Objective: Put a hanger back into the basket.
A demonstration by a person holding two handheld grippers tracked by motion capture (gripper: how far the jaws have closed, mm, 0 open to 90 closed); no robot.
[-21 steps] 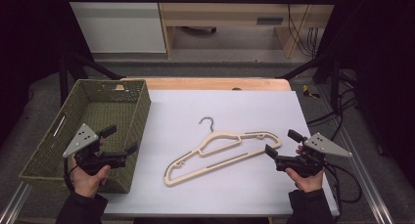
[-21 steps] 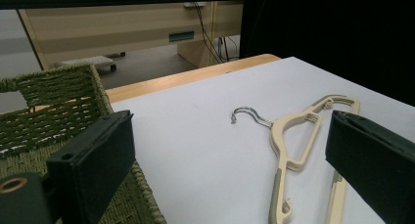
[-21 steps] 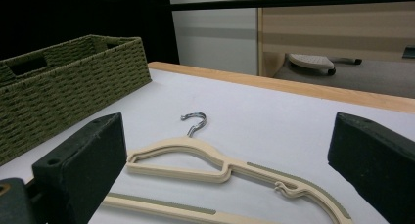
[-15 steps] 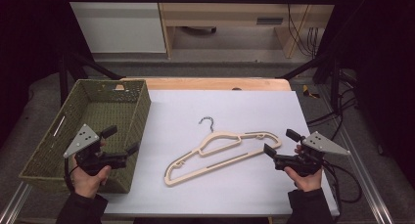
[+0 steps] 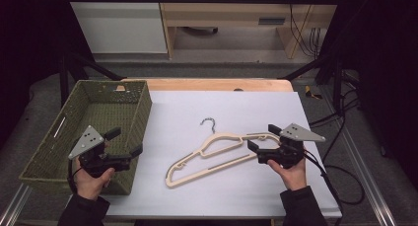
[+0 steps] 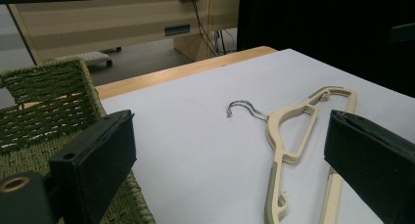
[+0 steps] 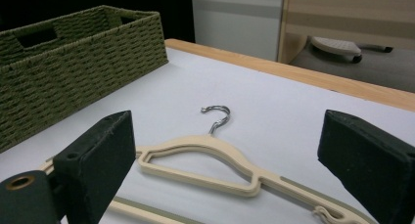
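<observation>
Here, taking the cream hanger (image 5: 215, 151) as the landmark, the woven green basket (image 5: 129, 88) stands well to its left, at the left edge of the white table (image 5: 192, 107). The left gripper (image 5: 124, 142) hovers over the basket's near right corner, held in a hand (image 5: 90, 179), its jaws spread wide and holding nothing; they point toward the hanger, well apart from it. In the left gripper view the hanger (image 6: 291, 136) lies flat between the two jaws, farther off, its metal hook (image 6: 243, 108) toward the basket side. The hanger itself lies at the middle of the table, hook pointing to the far edge. Just beside the hanger's right end is the right gripper (image 5: 262, 137), jaws spread wide on either side of that end and empty. In the right gripper view the hanger (image 7: 215, 165) lies between the open jaws, with the basket (image 7: 73, 62) beyond it.
</observation>
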